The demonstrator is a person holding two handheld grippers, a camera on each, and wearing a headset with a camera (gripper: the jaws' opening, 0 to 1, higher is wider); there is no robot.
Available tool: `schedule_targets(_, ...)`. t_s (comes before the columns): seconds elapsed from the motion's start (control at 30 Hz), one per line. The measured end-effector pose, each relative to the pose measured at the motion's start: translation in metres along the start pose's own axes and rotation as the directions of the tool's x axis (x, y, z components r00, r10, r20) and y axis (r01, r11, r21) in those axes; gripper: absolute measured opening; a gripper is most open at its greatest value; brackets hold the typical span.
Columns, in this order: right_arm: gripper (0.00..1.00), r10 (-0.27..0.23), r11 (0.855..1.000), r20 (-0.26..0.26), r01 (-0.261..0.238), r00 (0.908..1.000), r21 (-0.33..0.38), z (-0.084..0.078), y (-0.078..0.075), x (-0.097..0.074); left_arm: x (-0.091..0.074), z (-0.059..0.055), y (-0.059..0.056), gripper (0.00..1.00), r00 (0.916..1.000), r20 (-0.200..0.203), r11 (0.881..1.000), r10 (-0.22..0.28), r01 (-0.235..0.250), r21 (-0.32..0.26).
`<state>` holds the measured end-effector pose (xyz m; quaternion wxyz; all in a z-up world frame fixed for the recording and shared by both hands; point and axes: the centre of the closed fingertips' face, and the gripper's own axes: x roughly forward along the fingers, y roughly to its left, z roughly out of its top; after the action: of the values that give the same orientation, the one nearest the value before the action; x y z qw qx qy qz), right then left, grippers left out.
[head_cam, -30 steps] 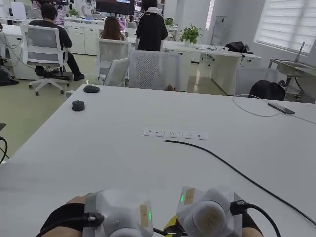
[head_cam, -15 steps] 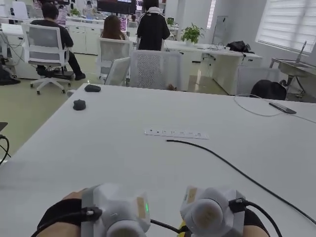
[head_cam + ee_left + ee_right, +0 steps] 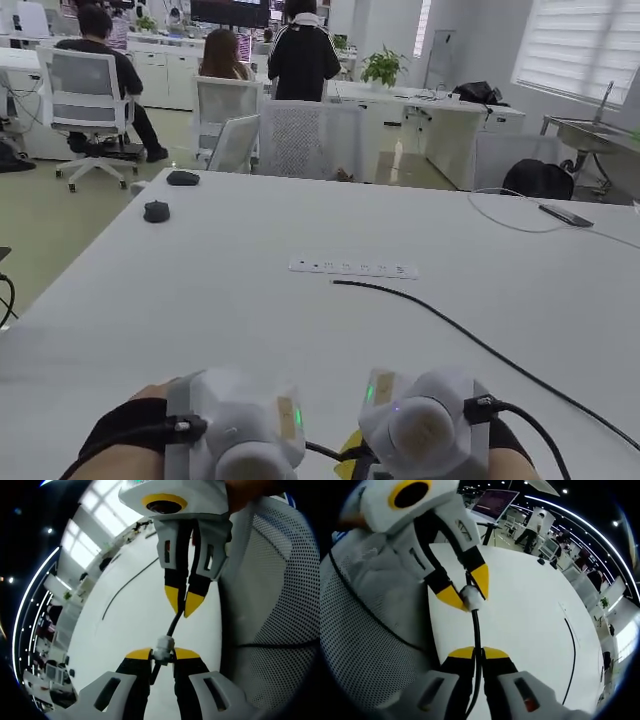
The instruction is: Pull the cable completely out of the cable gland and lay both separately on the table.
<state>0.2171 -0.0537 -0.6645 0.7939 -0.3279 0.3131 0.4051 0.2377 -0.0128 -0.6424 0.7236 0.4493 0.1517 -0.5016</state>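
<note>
Above the near edge of the white table (image 3: 250, 320), the white cable gland (image 3: 163, 647) is pinched between the jaws of the left gripper (image 3: 162, 654), and the black cable (image 3: 476, 625) leaving it is clamped by the right gripper (image 3: 479, 653).

The left gripper (image 3: 162, 654) and right gripper (image 3: 479, 652) share white shells and black, yellow-tipped jaws. They also carry green lights (image 3: 297, 417) and thin black leads (image 3: 520, 422). Black gloves (image 3: 125, 430) cover the hands.

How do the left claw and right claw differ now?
The left claw is shut on the white plastic cable gland; the right claw is shut on the thin black cable. Left claw's tips stand wider apart; right claw's nearly meet. Both have yellow tips and face each other.
</note>
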Motion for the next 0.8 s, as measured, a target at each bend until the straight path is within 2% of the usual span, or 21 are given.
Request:
schedule_targets(0.2,0.03,-0.049,0.998,-0.07,0.051,0.9964,0.037,-0.017,-0.014,-0.002,-0.003,-0.01,0.011,0.16,0.9991,-0.027,0.999,0.034,-0.035,-0.027)
schedule_targets(0.37,0.03,-0.088,0.992,-0.128,0.098,0.9878,0.079,-0.033,-0.024,-0.006,-0.006,-0.023,0.022,0.16,0.9951,-0.066,0.994,0.073,-0.078,-0.076)
schedule_targets(0.43,0.03,-0.121,0.986,-0.142,0.135,0.9825,0.098,-0.037,-0.03,-0.01,-0.007,-0.026,0.025,0.16,0.9938,-0.073,0.992,0.084,-0.09,-0.086)
schedule_targets(0.53,0.03,-0.12,0.979,-0.13,0.14,0.9842,0.151,-0.036,-0.034,-0.013,-0.009,-0.03,0.028,0.16,0.9923,-0.083,0.99,0.091,-0.1,-0.1)
schedule_targets(0.63,0.03,-0.128,0.977,-0.114,0.144,0.9853,0.155,-0.032,-0.039,-0.014,-0.008,-0.03,0.025,0.16,0.9936,-0.082,0.991,0.077,-0.086,-0.102)
schedule_targets(0.7,0.03,-0.127,0.975,-0.075,0.139,0.989,0.176,-0.022,-0.047,-0.014,-0.007,-0.029,0.024,0.17,0.9943,-0.081,0.993,0.068,-0.076,-0.093)
schedule_targets(0.73,0.03,-0.139,0.975,-0.049,0.145,0.9891,0.17,-0.013,-0.057,-0.014,-0.006,-0.029,0.023,0.17,0.9947,-0.08,0.993,0.065,-0.072,-0.095)
schedule_targets(0.8,0.03,-0.157,0.975,-0.039,0.162,0.9867,0.154,-0.005,-0.073,-0.015,-0.004,-0.03,0.022,0.17,0.9949,-0.085,0.993,0.056,-0.064,-0.095)
